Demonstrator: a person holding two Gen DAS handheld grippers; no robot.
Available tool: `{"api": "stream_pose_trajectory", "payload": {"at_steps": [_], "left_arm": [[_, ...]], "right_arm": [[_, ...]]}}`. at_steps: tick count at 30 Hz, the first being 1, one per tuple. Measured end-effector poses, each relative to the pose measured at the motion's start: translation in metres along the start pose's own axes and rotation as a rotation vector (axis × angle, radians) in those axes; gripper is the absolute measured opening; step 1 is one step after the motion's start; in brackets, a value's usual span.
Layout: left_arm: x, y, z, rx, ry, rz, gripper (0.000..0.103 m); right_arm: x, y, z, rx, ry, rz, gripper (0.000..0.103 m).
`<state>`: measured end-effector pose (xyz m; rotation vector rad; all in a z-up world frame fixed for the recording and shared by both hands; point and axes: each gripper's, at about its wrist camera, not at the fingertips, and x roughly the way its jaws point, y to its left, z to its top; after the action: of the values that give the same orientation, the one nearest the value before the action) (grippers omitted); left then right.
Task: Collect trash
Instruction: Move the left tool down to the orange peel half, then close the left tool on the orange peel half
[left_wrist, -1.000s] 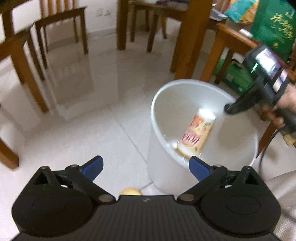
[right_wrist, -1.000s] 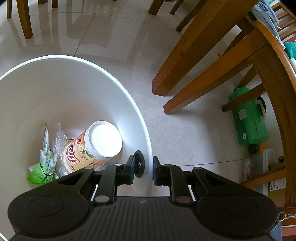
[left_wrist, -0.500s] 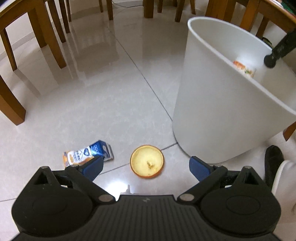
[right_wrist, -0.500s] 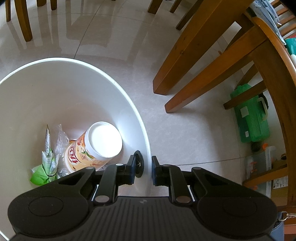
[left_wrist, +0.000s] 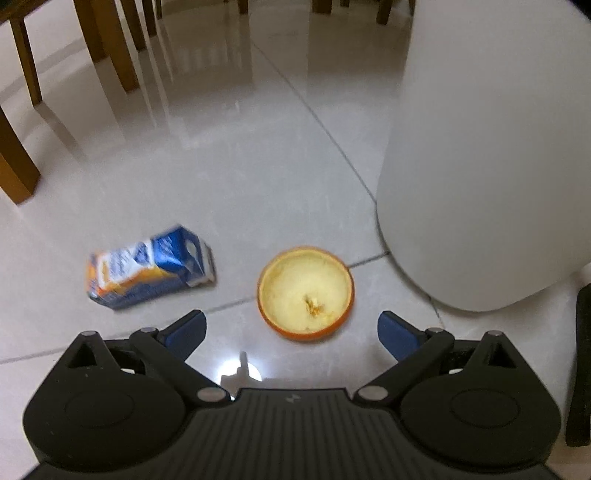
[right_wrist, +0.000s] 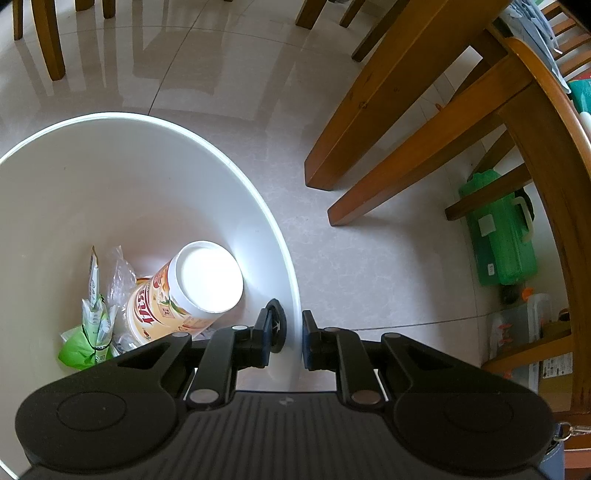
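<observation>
In the left wrist view a hollow orange peel half (left_wrist: 306, 293) lies open side up on the floor tiles. A crushed blue and orange carton (left_wrist: 149, 267) lies to its left. My left gripper (left_wrist: 291, 330) is open just above the floor, its blue fingertips either side of the peel and slightly nearer the camera. The white bin (left_wrist: 491, 155) stands at the right. In the right wrist view my right gripper (right_wrist: 290, 334) is shut on the rim of the white bin (right_wrist: 236, 173). Inside lie a paper cup (right_wrist: 184, 295), a green wrapper (right_wrist: 86, 332) and clear plastic.
Wooden chair and table legs (left_wrist: 107, 44) stand at the back left of the floor. More wooden legs (right_wrist: 399, 122) rise right of the bin, with a green plastic case (right_wrist: 498, 236) and clear boxes (right_wrist: 524, 325) beneath them. A dark object (left_wrist: 581, 369) sits at the left view's right edge.
My left gripper has dropped from above the bin toward the floor and closed in on the orange peel and carton. The right gripper has stayed clamped on the bin rim.
</observation>
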<state>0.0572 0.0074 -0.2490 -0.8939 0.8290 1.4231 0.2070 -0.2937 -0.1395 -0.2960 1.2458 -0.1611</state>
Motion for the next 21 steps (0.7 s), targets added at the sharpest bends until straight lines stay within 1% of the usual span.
{"api": "stream_pose_trajectory", "payload": {"at_steps": [6,9,12,14,16,21], "left_arm": [[0.029,0.0,-0.003,-0.057,0.042,-0.01,0.099],[0.043,0.003,0.0,-0.087,0.06,-0.014,0.099],[0.054,0.004,0.005,-0.111,0.072,0.003,0.099],[0.061,0.005,0.008,-0.131,0.083,-0.003,0.098],[0.065,0.004,0.011,-0.133,0.089,-0.009,0.098],[0.073,0.002,0.016,-0.125,0.09,0.02,0.098]], "right_arm": [[-0.001,0.0,0.0,-0.004,-0.004,-0.004,0.019],[0.0,0.0,0.0,0.0,-0.003,-0.002,0.019],[0.0,-0.001,0.0,0.009,0.0,0.006,0.019],[0.0,-0.001,0.0,0.011,-0.001,0.008,0.019],[0.0,-0.001,0.0,0.003,-0.003,0.006,0.02],[0.0,0.0,-0.001,0.001,-0.005,0.005,0.02]]}}
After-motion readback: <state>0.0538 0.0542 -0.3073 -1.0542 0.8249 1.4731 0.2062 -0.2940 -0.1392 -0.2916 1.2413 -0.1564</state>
